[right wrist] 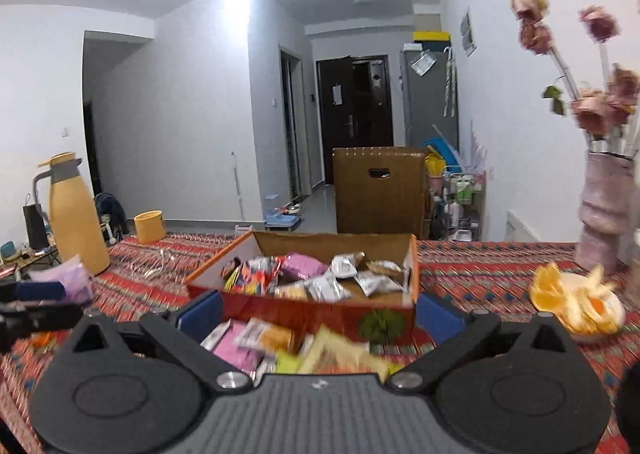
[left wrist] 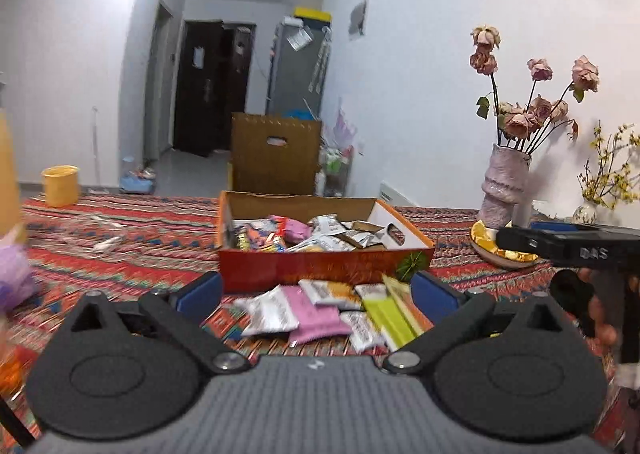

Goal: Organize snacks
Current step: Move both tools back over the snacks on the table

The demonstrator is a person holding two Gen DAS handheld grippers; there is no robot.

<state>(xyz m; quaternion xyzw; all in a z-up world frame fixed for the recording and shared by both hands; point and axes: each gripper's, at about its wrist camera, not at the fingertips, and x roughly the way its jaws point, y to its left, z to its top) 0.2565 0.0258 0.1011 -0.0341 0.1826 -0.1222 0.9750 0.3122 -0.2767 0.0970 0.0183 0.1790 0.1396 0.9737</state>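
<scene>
In the left wrist view, the left edge is smeared by blur, so a purple shape there cannot be identified, and only part of the right gripper's black body (left wrist: 568,250) is seen at the right edge, cut off by the frame. The left gripper (left wrist: 316,290) is held with its blue-padded fingers (left wrist: 200,290) spread wide, nothing clamped between them. Beyond them a loose pile of snack packets (left wrist: 320,310) lies on the striped tablecloth (left wrist: 120,254), just in front of an orange cardboard box (left wrist: 324,262) in which more packets (left wrist: 304,236) are heaped. A plate of orange slices (left wrist: 496,250) sits beside a pink vase of dried roses (left wrist: 506,182). In the right wrist view, the near packets (right wrist: 304,346) are blurred and their print cannot be read. The right gripper (right wrist: 318,318) is likewise spread apart and empty. The box (right wrist: 320,306) is seen with its packets (right wrist: 316,274) inside; a yellow thermos jug (right wrist: 76,214) and a yellow cup (right wrist: 150,226) stand at the left.
</scene>
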